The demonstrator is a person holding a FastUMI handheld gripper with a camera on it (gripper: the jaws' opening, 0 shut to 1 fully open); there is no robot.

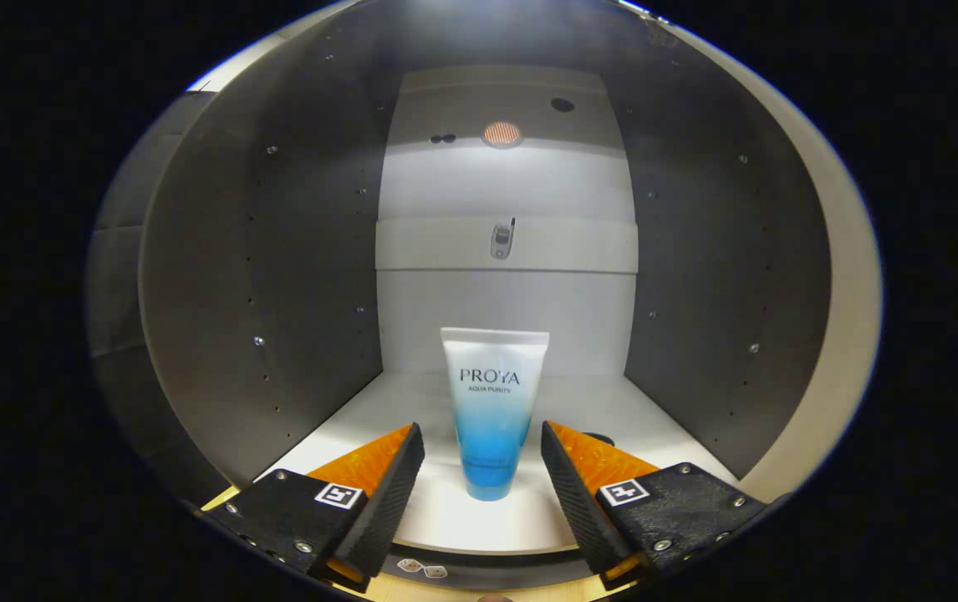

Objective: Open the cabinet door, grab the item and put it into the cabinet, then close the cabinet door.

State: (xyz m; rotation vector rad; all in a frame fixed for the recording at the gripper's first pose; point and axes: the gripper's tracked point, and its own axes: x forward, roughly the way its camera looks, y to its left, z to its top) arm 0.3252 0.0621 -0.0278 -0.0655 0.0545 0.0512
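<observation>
Gripper view: your gripper (483, 468) sits at the mouth of the open cabinet (278, 276), fingers spread wide at the bottom of the frame, gripping nothing. The tube (493, 410) stands upright on its cap on the cabinet's pale floor (596, 401), centre of the frame, in the gap between your two fingers (387, 485) with clear space on both sides, so neither pad touches it. It's white at the top, fading to blue at the bottom. The tube is near the front edge of the floor, well apart from the back wall (504, 309). The dark side walls run up the left and right of the frame, dotted with rows of small holes and a few screws. The back wall is light, with a horizontal rail (579, 244) across the middle carrying a small metal fitting (501, 239). Upper centre you've got a round lit spot (502, 134) on the cabinet's top panel, a dark hole to its right and two small dark dots to its left. A pale strip of the cabinet's front edge (843, 293) curves down the right side. At the bottom centre, below the floor edge, two small white markers (422, 568) sit on a dark ledge.
</observation>
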